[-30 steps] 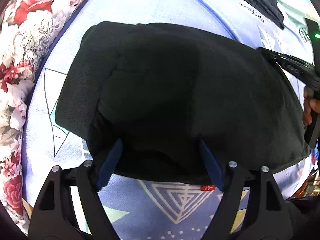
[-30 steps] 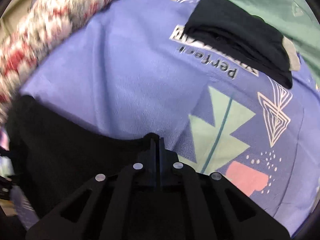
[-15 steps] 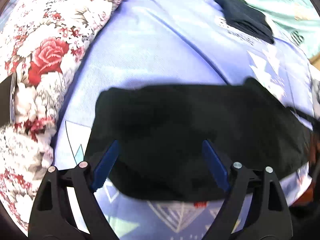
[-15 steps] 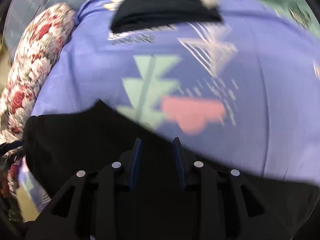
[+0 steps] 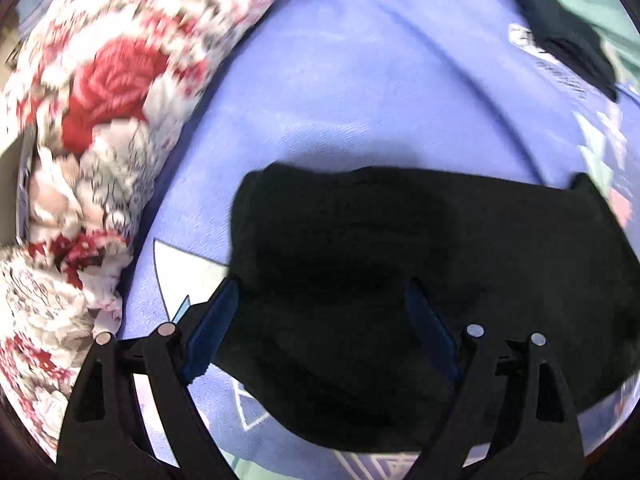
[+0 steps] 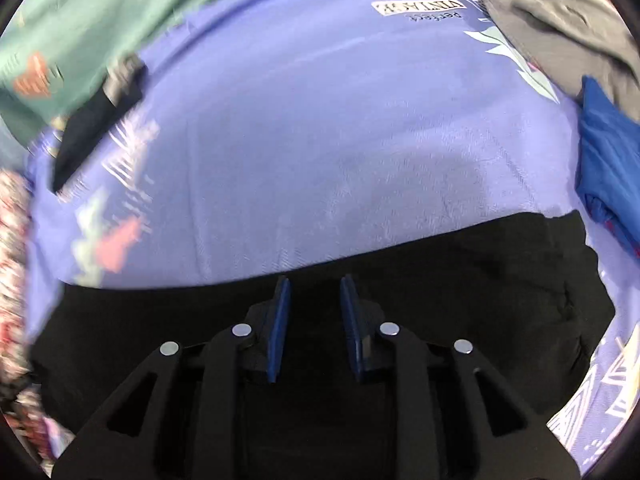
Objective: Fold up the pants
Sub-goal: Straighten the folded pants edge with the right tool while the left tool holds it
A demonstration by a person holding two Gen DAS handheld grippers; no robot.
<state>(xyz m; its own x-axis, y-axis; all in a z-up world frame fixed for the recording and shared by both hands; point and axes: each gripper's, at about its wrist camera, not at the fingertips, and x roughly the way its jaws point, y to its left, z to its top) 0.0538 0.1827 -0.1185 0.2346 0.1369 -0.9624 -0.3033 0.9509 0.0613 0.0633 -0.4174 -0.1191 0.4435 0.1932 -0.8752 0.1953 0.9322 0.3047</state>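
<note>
The black pants [image 5: 400, 248] lie folded flat on the purple patterned bedsheet [image 5: 360, 80]. My left gripper [image 5: 320, 292] is wide open above their near part, its blue pads [image 5: 216, 320] apart and holding nothing. In the right wrist view the pants [image 6: 480, 280] fill the lower half. My right gripper [image 6: 314, 288] is partly open just above their far edge, with nothing between its blue pads [image 6: 280, 320].
A floral quilt [image 5: 100, 120] runs along the left. A folded black garment [image 5: 560, 40] lies far back, and it also shows in the right wrist view [image 6: 92, 128]. Grey clothes [image 6: 552, 28] and a blue garment [image 6: 608, 168] lie at the right. A green sheet [image 6: 80, 20] lies beyond.
My right gripper has opened and let go of the pants, and it swung to the right. My left gripper has pulled back, still open. The pants now lie flat.
</note>
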